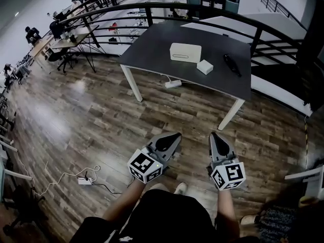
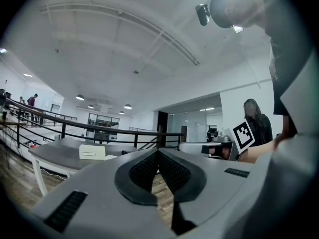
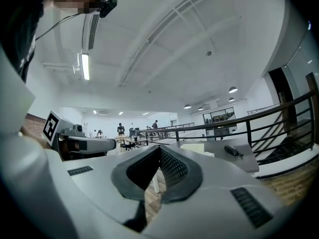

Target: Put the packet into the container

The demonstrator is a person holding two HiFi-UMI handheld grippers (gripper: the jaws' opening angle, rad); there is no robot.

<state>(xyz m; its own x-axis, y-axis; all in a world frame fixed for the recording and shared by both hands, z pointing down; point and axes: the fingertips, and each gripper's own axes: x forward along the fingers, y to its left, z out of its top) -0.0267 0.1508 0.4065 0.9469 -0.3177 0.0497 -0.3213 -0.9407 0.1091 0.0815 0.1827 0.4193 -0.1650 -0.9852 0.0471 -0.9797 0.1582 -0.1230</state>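
Observation:
A cream box-shaped container (image 1: 185, 52) stands on the dark grey table (image 1: 152, 47) ahead of me. A small white packet (image 1: 205, 67) lies just right of it on the tabletop. My left gripper (image 1: 175, 135) and right gripper (image 1: 213, 135) are held side by side over the wooden floor, well short of the table. Both point towards it, both are shut, and neither holds anything. In the left gripper view the jaws (image 2: 158, 151) meet, with the container (image 2: 92, 152) far off at the left. The right gripper's jaws (image 3: 159, 148) also touch, with the container (image 3: 192, 147) beyond them.
A black elongated object (image 1: 232, 64) lies on the table's right part. A white power strip (image 1: 172, 83) sits on the floor under the table; another with a cable (image 1: 83, 180) lies at lower left. A black railing (image 1: 212, 14) curves behind the table. People work at desks (image 1: 66, 39) far left.

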